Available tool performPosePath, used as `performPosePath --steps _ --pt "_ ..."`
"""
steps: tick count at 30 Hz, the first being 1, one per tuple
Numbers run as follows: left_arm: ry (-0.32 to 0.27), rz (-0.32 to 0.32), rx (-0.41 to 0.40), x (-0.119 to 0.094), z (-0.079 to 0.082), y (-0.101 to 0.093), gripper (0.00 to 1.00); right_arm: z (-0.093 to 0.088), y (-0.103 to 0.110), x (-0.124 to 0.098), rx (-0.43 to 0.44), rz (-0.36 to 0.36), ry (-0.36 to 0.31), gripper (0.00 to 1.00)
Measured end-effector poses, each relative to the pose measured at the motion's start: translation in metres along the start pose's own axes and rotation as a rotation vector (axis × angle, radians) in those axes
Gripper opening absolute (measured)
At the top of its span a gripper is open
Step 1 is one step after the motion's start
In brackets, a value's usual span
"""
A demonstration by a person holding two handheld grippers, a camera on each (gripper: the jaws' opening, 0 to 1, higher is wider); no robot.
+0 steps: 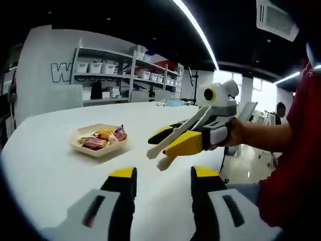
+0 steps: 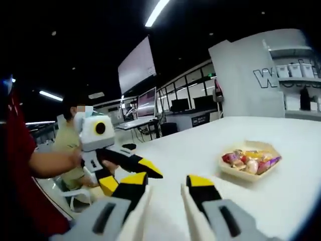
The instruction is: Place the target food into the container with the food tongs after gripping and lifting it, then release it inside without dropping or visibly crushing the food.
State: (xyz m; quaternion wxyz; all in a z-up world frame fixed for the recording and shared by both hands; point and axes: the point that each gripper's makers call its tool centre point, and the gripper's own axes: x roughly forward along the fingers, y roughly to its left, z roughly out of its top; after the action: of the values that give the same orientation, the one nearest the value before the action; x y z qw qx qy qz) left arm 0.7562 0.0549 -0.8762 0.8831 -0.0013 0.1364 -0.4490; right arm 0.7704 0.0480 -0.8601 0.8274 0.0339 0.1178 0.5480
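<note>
In the left gripper view a white table spreads across the scene, and at about ten o'clock from centre sits a shallow beige tray holding a small heap of wrapped snacks, red, yellow and purple among them. At six o'clock the left gripper rises with its yellow-tipped black jaws standing wide apart over the bare tabletop, gripping nothing. Further right, at about three o'clock, the right gripper comes in, held by a person's hand with a red sleeve behind it; white food tongs sit between its jaws, their tips pointing toward the tray, apart from it and holding no food. In the right gripper view, the left gripper shows at nine o'clock, jaws spread, above the table edge. At six o'clock the right gripper has the pale arms of the tongs lying along the inner faces of its jaws, parted with a gap between them. The tray with the snacks lies at about four o'clock on the table, well apart from the tongs.
</note>
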Motion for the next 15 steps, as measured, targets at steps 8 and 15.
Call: performPosePath --steps 8,15 --pt "-0.016 -0.026 -0.007 0.003 0.002 -0.005 0.32 -0.001 0.008 0.002 -0.002 0.025 0.006 0.25" --pt "0.006 -0.018 0.006 0.006 -0.001 -0.005 0.30 -0.003 0.015 0.007 0.002 0.039 0.016 0.25"
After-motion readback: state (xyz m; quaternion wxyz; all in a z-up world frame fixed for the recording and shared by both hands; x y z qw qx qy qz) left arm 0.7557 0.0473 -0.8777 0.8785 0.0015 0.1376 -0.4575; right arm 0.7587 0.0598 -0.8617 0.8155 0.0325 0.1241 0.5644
